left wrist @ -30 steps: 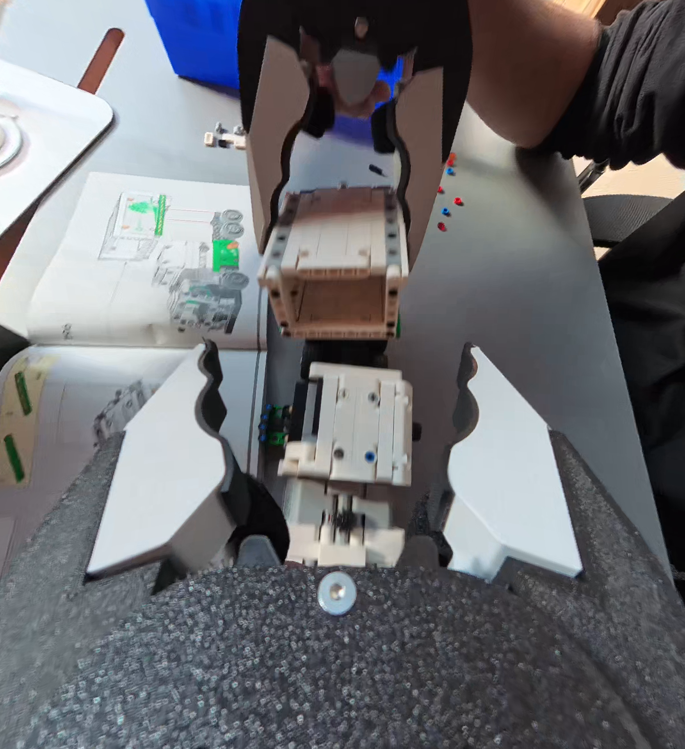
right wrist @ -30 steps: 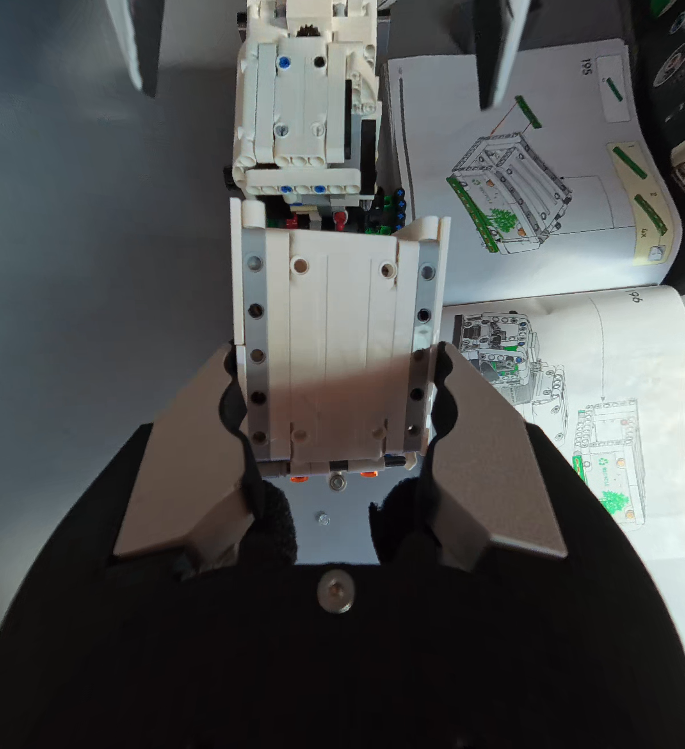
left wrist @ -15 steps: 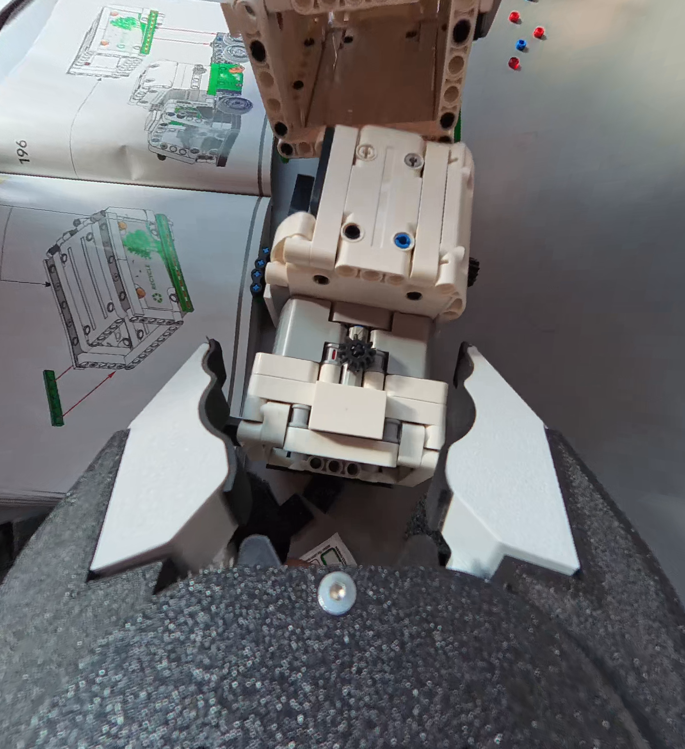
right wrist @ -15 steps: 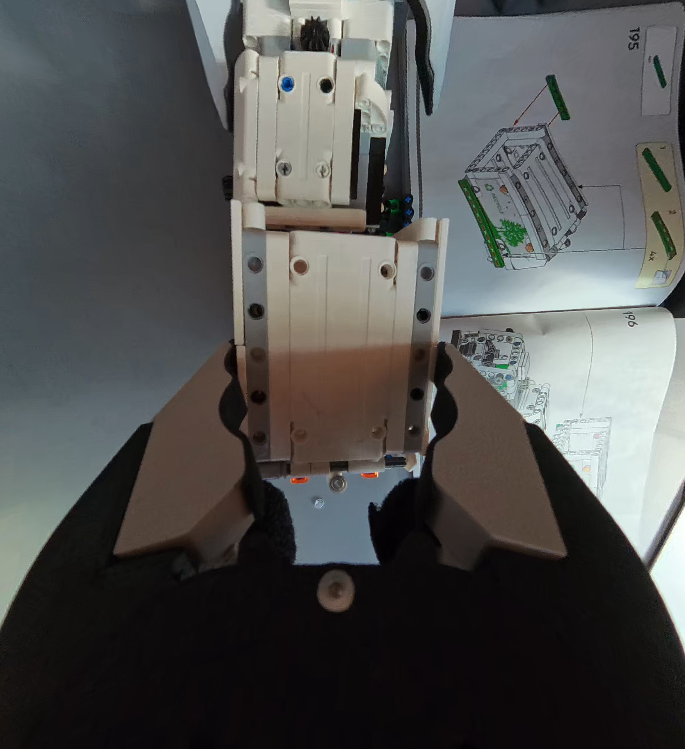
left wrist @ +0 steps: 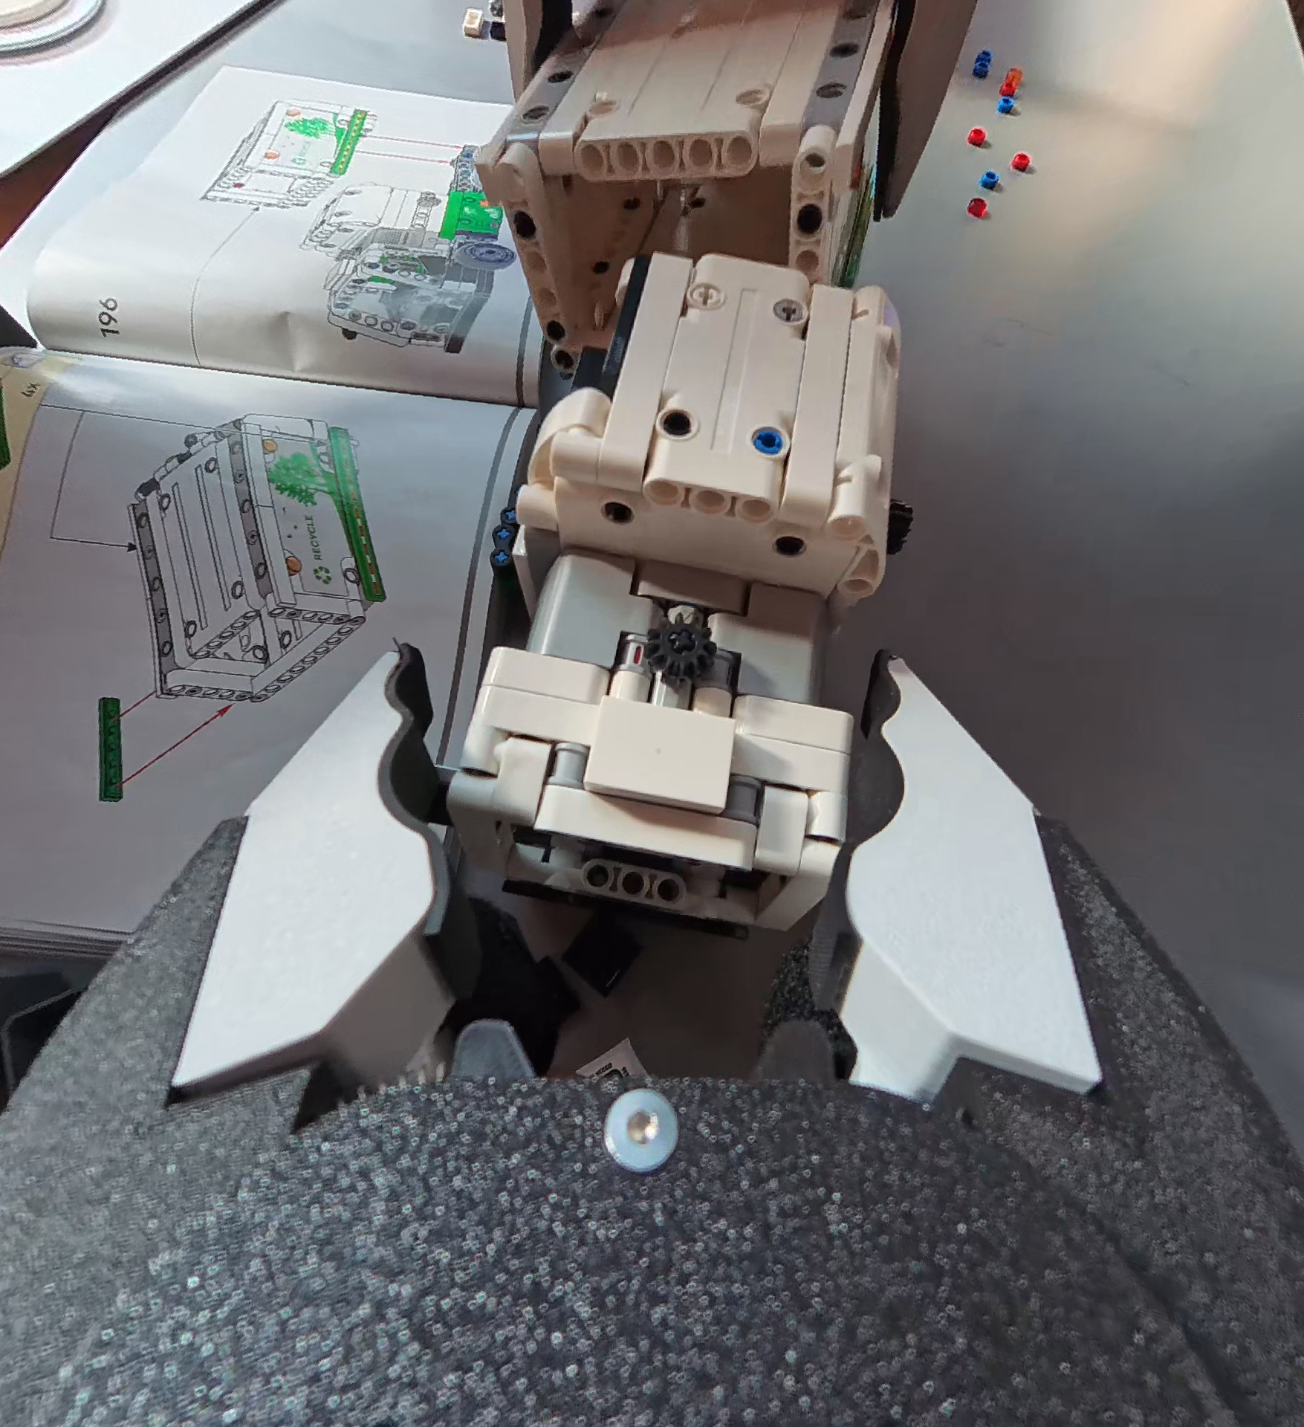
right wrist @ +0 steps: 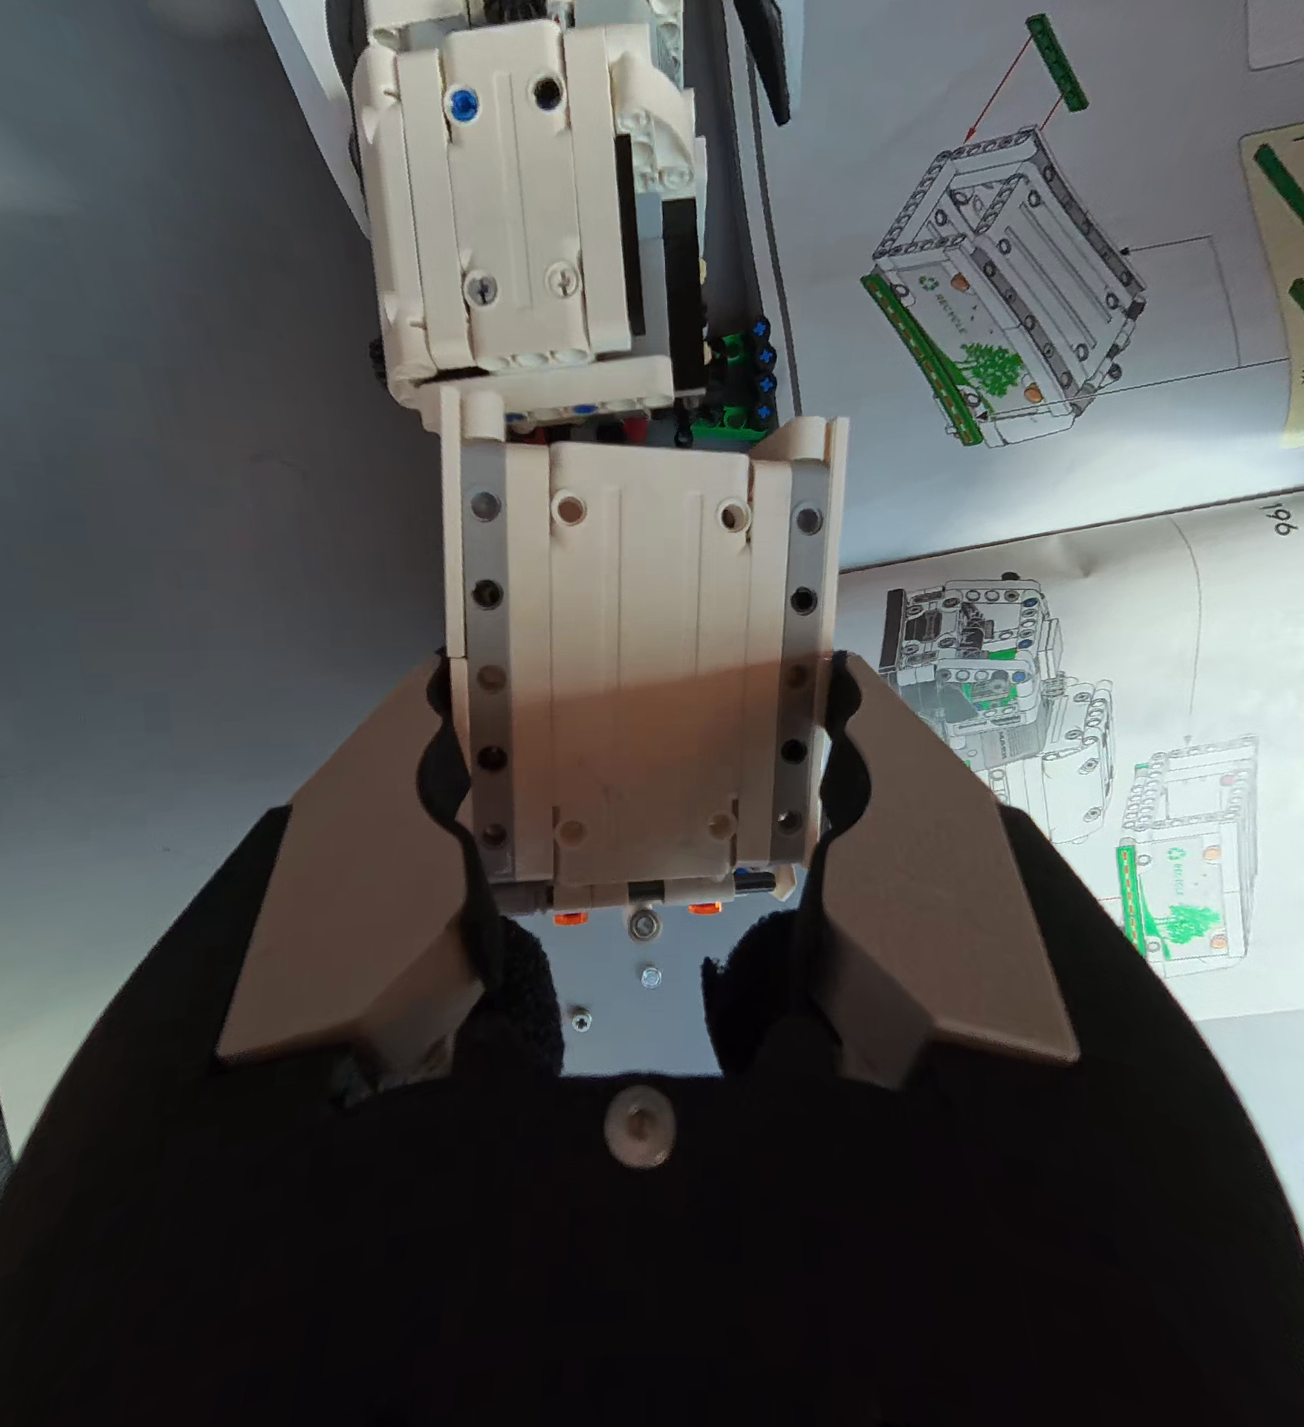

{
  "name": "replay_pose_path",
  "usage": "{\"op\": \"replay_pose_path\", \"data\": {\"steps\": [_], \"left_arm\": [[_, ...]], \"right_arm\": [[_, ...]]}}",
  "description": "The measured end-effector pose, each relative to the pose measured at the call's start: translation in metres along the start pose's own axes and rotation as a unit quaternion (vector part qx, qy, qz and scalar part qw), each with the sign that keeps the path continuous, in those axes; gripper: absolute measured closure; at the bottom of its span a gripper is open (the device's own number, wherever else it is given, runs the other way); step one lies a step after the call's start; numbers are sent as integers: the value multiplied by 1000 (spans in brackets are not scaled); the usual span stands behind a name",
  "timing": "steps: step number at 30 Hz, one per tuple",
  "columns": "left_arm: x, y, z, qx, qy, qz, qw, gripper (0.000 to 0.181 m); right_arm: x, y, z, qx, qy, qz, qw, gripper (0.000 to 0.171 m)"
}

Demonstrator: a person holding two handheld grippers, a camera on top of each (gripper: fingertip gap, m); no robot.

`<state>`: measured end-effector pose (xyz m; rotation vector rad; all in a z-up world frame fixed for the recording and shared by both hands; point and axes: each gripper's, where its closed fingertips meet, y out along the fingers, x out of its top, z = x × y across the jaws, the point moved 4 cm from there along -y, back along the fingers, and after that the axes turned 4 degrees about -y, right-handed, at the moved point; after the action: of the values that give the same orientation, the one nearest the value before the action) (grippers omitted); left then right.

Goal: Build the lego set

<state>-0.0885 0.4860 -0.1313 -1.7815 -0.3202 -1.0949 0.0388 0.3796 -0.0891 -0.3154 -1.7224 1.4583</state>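
A white lego truck (left wrist: pixel 710 463) with a small black gear (left wrist: pixel 679 641) on its front lies on the grey table. My left gripper (left wrist: pixel 645 695) is open, and its fingers straddle the truck's front end close to both sides. My right gripper (right wrist: pixel 641 695) is shut on a white box-shaped container body (right wrist: pixel 633 618) with grey hole strips. It holds the body against the rear of the truck (right wrist: pixel 509 208). The body also shows behind the cab in the left wrist view (left wrist: pixel 679 154).
An open instruction booklet (left wrist: pixel 170 540) lies left of the truck; it is on the right in the right wrist view (right wrist: pixel 1096 386). Several small red and blue pins (left wrist: pixel 988 139) lie on the table to the right. A white mat (left wrist: pixel 54 77) sits at the far left. About 15 cm separates my left fingertips from my right.
My left gripper has moved forward, still open, until the truck's front sits between its fingers. The held container body has come closer and now meets the rear of the cab.
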Motion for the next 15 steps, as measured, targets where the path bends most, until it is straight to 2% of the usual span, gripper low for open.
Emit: {"op": "replay_pose_path", "data": {"steps": [15], "left_arm": [[-2, -1, 0, 10, 4, -1, 1000, 71]], "right_arm": [[-1, -2, 0, -26, 8, -81, 996, 78]]}}
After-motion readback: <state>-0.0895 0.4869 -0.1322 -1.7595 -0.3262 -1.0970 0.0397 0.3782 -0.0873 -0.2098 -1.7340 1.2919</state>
